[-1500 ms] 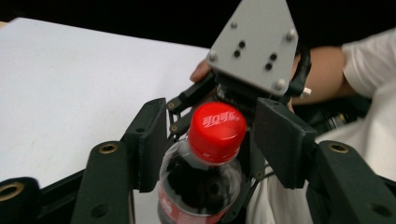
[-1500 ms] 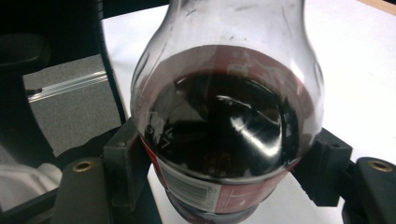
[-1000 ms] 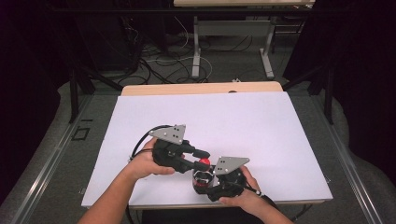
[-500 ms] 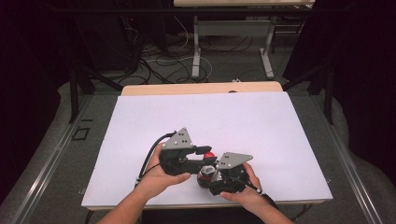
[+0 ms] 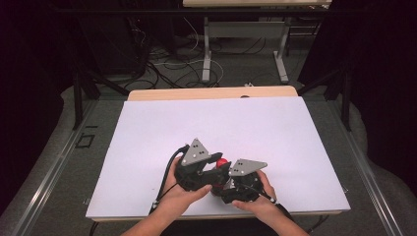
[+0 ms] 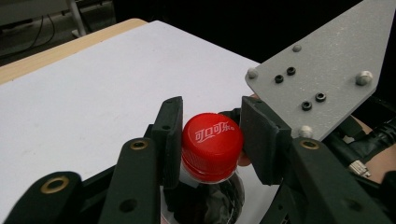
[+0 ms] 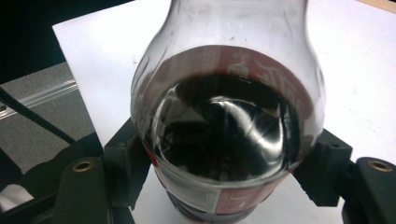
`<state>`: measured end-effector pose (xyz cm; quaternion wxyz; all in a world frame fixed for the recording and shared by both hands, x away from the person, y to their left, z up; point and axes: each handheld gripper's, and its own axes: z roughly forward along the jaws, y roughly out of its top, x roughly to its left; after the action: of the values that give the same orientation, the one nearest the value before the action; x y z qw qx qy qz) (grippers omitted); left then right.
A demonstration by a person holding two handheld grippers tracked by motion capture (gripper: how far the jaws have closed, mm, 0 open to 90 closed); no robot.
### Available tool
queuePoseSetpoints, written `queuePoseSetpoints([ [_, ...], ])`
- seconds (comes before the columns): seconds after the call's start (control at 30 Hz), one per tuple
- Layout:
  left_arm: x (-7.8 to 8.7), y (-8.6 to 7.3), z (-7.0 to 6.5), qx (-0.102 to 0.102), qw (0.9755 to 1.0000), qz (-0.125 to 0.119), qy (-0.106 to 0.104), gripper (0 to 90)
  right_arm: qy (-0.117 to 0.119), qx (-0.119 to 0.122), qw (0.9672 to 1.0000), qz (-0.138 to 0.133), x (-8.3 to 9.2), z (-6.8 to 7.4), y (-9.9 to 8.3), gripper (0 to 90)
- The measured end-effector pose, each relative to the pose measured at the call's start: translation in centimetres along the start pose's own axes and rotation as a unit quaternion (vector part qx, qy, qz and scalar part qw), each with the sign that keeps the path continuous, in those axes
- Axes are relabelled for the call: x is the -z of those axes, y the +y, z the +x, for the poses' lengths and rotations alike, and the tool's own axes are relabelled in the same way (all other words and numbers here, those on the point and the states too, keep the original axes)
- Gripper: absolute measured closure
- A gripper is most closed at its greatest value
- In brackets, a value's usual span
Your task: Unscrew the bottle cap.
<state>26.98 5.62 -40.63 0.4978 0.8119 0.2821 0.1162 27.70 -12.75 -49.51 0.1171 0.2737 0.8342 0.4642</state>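
Left tongs [image 6: 210, 140] straddle red cap [image 6: 212, 140]; right tongs [image 7: 224, 172] clamp bottle [image 7: 224, 116].

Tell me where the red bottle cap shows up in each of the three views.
High view: red bottle cap sits low centre, between the two grey plates.
Left gripper view: cap at centre, between the left hand-held gripper jaws.
Right gripper view: cap is past the top edge; the bottle body is there.
Shared landmark: the white table sheet.
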Motion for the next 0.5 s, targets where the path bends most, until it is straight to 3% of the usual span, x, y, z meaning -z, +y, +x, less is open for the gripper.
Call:
queuePoseSetpoints([
  [0.13,0.9,0.3,0.7,-0.01,0.9994,-0.014,-0.031,47.1,0.011,0.005,0.9999,0.002,0.1,-0.1,0.0,28.9],
  [0.23,1.4,0.7,1.6,-0.02,0.9967,-0.016,-0.077,43.2,0.018,0.009,0.9998,-0.001,0.1,0.0,0.0,28.9],
  [0.33,1.8,1.1,2.7,-0.052,0.9898,-0.008,-0.133,42.5,0.03,0.019,0.9994,-0.006,0.1,0.5,0.1,28.9],
  [0.4,1.9,1.2,3.4,-0.063,0.9866,-0.006,-0.15,42.7,0.04,0.028,0.9988,-0.001,0.1,0.7,0.2,28.9],
  [0.5,1.8,1.2,4.5,-0.082,0.9756,0.007,-0.204,42.9,0.039,0.034,0.9986,-0.009,0.0,0.9,0.3,28.9],
])
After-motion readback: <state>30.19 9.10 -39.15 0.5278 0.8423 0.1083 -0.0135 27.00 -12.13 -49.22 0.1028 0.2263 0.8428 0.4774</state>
